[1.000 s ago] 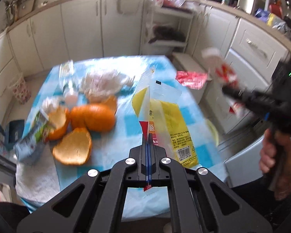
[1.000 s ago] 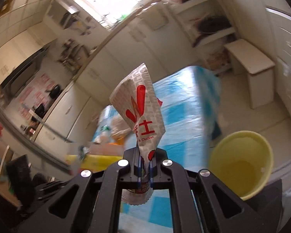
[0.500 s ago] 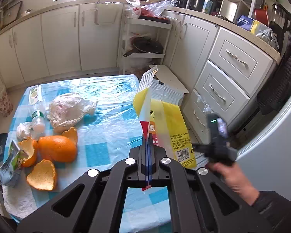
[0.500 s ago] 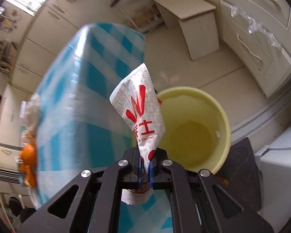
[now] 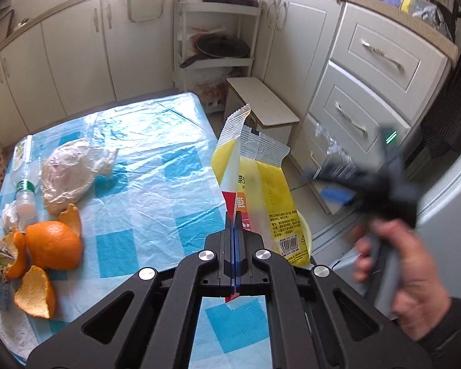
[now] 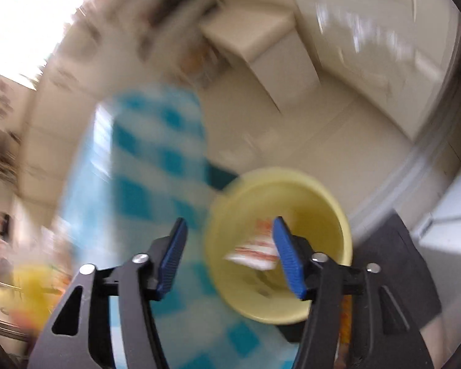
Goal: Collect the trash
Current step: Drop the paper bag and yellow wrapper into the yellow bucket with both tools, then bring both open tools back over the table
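Pinching yellow barcoded wrapper [image 5: 261, 196]: left gripper [image 5: 234, 224]; right gripper [image 6: 228, 253] spread wide, empty.

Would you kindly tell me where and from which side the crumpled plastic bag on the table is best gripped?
Take the crumpled plastic bag by the bunched tail pointing toward the table's middle, coming from above. That end stands free of the small bottle and orange peel beside it.

My left camera is looking across the surface [image 5: 156, 166]; my right is facing down beside it, sharing its edge.
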Demonstrator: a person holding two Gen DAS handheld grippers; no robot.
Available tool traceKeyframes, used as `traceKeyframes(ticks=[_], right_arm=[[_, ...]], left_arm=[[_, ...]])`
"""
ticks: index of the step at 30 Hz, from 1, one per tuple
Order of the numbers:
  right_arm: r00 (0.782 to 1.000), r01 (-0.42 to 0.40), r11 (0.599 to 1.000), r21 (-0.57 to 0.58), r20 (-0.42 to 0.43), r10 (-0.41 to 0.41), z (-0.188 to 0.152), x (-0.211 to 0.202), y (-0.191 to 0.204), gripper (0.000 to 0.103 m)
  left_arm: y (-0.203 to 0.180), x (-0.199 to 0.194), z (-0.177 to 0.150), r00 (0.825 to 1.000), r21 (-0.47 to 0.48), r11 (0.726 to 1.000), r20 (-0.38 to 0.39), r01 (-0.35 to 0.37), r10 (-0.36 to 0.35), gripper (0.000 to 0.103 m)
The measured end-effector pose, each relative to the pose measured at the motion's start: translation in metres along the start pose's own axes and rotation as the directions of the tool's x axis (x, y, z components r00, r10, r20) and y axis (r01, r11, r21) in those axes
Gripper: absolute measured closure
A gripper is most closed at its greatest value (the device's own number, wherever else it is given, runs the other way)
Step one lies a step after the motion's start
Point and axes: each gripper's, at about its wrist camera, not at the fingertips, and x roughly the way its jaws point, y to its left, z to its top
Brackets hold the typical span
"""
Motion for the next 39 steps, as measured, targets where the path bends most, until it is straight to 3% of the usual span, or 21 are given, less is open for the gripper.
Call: traceKeyframes(ticks=[3,6,10,17,18,20,21,23,27,31,39], right_arm=[[0.984,-0.069,0.995,-0.074,0.161,0.08,0.012,-0.057,0.021,0.021],[0.959,-0.121,0.989,-0.081,0.249,0.137,0.017,-0.084,0.025,0.019],[0.951,-0.198,0.98,-0.012,0.24,0.195,0.025,-0.083,0.017,0.019],[0.941,-0.246,0.969,-0.033,0.231,0.247,0.029,-0.089,0.033,0.019],[0.941,-0.248,0.968,-0.035,0.228,0.249,0.03,-0.089,0.035,0.019],[0.942,-0.251,0.967,-0.031,0.222,0.252,0.03,-0.088,0.036,0.019],[0.942,-0.254,0.967,-0.027,0.217,0.254,0.031,-0.086,0.036,0.019],[0.943,-0.26,0.965,-0.023,0.21,0.259,0.033,-0.082,0.038,0.019],[0.945,-0.266,0.963,-0.038,0.189,0.268,0.034,-0.075,0.046,0.019],[0.95,-0.264,0.963,-0.058,0.159,0.27,0.031,-0.066,0.056,0.019],[0.957,-0.255,0.961,-0.106,0.116,0.267,0.018,-0.059,0.075,0.019]], left_arm=[[-0.016,0.021,0.001,1.0,0.035,0.999,-0.026,-0.005,0.006,0.102],[-0.034,0.046,0.001,0.998,0.071,0.997,-0.061,-0.009,0.013,0.102],[-0.053,0.087,-0.002,0.991,0.101,0.994,-0.126,-0.031,0.043,0.102],[-0.077,0.147,-0.005,0.965,0.163,0.985,-0.244,-0.057,0.096,0.101],[-0.079,0.145,-0.003,0.966,0.168,0.984,-0.242,-0.056,0.096,0.096],[-0.078,0.145,-0.001,0.966,0.187,0.98,-0.233,-0.068,0.111,0.075],[-0.077,0.143,-0.001,0.968,0.184,0.981,-0.229,-0.062,0.104,0.056],[-0.075,0.139,-0.001,0.972,0.176,0.984,-0.226,-0.023,0.063,0.051],[-0.068,0.119,0.0,0.982,0.163,0.986,-0.186,0.04,-0.009,0.028],[-0.05,0.087,-0.004,0.996,0.16,0.987,-0.085,0.013,0.0,0.018],[0.026,0.038,-0.029,0.994,0.067,0.994,-0.053,-0.091,0.094,0.017]])
